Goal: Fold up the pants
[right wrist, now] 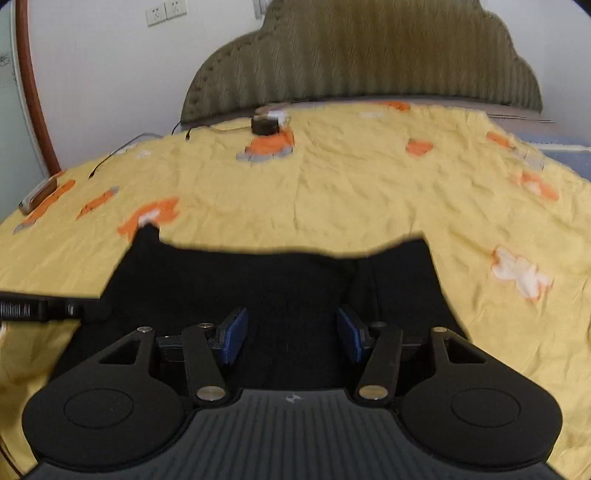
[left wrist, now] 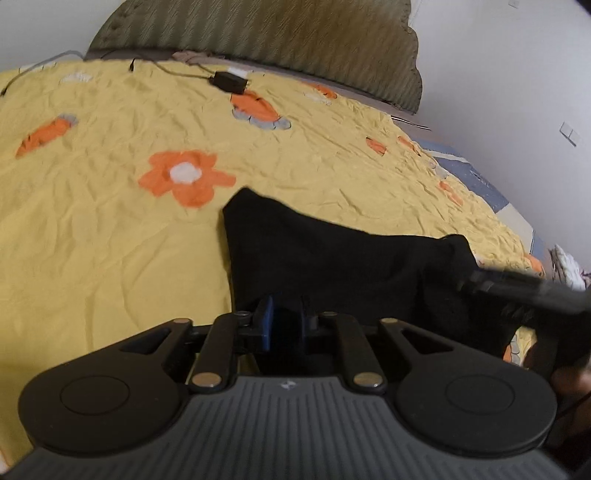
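where it lies on the yellow bedspread point(right wrist: 332, 192), black pants point(right wrist: 258, 280) look folded.

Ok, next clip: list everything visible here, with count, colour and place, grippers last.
black pants: one, black, folded on the bedspread in front of both grippers
yellow bedspread with orange flowers: one, covering the bed
padded olive headboard: one, at the bed's far end
small black box with cable: one, near the headboard
white wall sockets: two, on the wall
left gripper: blue pads close together over the pants; grip unclear
right gripper: blue pads apart, nothing pressed
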Tool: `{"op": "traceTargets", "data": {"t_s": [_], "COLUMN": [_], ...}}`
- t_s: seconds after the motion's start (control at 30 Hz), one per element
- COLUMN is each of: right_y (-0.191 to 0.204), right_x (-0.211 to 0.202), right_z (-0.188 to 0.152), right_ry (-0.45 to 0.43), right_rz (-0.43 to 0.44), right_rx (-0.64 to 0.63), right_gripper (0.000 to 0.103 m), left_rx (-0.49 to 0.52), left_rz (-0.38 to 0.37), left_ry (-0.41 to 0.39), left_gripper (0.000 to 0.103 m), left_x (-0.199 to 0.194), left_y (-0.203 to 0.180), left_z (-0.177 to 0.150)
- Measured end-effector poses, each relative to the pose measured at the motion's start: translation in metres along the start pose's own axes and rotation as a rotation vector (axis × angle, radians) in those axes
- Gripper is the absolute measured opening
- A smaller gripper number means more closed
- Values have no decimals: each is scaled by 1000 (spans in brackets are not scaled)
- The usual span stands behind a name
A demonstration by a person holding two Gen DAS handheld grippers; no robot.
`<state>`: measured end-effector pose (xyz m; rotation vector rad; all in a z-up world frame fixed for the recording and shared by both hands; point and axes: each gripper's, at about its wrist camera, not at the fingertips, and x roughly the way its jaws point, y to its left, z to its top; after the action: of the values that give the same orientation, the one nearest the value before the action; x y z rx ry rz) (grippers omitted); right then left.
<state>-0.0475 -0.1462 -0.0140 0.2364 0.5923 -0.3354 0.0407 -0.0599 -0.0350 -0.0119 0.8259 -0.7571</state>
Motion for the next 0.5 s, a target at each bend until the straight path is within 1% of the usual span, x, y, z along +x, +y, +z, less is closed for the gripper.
{"op": "traceTargets", "data": {"t_s": [0.03, 0.07, 0.1, 0.13, 0.17, 0.2, 0.23, 0.27, 0.3, 0.33, 0.37, 0.4, 0.43, 0.5], "right_y": [10, 17, 25, 33, 36, 40, 37, 33, 29, 29, 30, 33, 37, 45], "right_x": [-8, -5, 7, 26, 53, 75, 101, 119, 123, 121, 111, 97, 94, 93], "right_z": [7, 18, 29, 36, 43, 43, 43, 44, 46, 49, 51, 52, 55, 60], "right_ry": [-40, -49, -17, 34, 80, 129, 187, 224, 224, 222, 197, 169, 154, 165], "right_rz": [49, 110, 187, 244, 243, 207, 172, 185, 195, 192, 194, 203, 222, 257], "right_rx": [-26, -40, -53, -73, -95, -111, -107, -78, -46, -41, -49, -59, -67, -98], "right_gripper": [54, 57, 64, 67, 67, 67, 67, 68, 72, 72, 72, 72, 72, 72], "left_rx": [7, 17, 29, 35, 44, 55, 57, 55, 47, 38, 28, 16, 15, 38], "left_rz": [15, 27, 38, 53, 73, 87, 98, 112, 121, 123, 123, 124, 126, 141], "left_ry": [-4, -2, 7, 20, 32, 41, 49, 55, 58, 63, 70, 76, 81, 78], "left_gripper": [26, 36, 40, 41, 42, 43, 47, 53, 56, 61, 63, 63, 64, 67], "left_x": [0, 2, 6, 9, 12, 14, 15, 16, 17, 18, 19, 20, 22, 22], "left_y": [-3, -6, -10, -13, -15, -18, -19, -18, -16, -14, -11, -9, -8, -12], "left_z": [3, 5, 6, 6, 5, 4, 3, 3, 2, 2, 1, 1, 1, 0]}}
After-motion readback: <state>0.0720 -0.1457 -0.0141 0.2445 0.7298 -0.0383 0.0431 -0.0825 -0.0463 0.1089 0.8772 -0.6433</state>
